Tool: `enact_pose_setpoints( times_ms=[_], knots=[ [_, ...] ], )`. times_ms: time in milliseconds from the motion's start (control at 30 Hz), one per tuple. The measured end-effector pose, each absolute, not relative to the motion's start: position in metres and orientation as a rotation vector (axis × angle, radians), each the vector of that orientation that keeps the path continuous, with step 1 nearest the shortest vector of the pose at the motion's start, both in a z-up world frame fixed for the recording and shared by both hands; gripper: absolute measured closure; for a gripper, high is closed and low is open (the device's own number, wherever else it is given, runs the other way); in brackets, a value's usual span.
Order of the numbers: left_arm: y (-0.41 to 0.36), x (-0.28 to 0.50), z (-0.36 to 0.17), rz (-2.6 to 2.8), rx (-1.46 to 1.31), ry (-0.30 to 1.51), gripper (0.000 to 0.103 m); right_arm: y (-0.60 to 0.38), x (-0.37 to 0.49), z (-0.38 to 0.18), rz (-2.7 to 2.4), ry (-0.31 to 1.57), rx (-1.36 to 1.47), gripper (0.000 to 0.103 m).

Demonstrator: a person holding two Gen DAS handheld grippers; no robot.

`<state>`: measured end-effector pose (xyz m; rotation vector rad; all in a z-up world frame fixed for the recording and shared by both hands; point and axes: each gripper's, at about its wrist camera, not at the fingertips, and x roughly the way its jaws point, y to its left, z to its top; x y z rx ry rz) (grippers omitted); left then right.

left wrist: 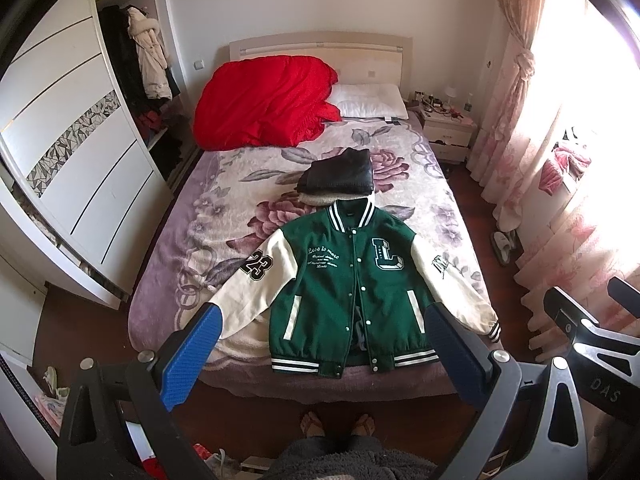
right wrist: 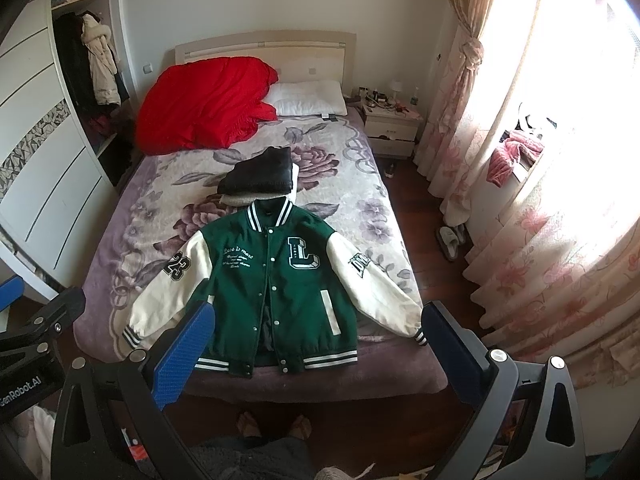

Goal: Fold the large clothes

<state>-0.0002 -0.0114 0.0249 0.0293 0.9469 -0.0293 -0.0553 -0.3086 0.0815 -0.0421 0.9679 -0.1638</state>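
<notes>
A green varsity jacket (left wrist: 352, 280) (right wrist: 276, 276) with cream sleeves lies flat, front up, near the foot of the bed (left wrist: 224, 184) (right wrist: 160, 184), sleeves spread to both sides. Its snaps are partly undone at the bottom. My left gripper (left wrist: 324, 316) hangs open above the bed's foot, blue pads wide apart, holding nothing. My right gripper (right wrist: 318, 314) is also open and empty at the same height, framing the jacket's hem.
A stack of folded dark and light clothes (left wrist: 340, 178) (right wrist: 260, 178) sits just beyond the collar. A red duvet (left wrist: 264, 100) and a white pillow (left wrist: 372, 100) lie at the headboard. Wardrobe left, nightstand (left wrist: 448, 128) and curtains right. A person's feet (left wrist: 336, 424) stand at the bed's foot.
</notes>
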Motion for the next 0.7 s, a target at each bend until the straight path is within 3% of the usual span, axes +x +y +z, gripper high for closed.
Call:
enact_pose_setpoints(
  times_ms=[700],
  knots=[
    [-0.008,-0.001,0.027,-0.030,0.026,0.937,0.000,-0.301,-0.043,0.109,-0.162,0.960,-0.042,0.000]
  ],
)
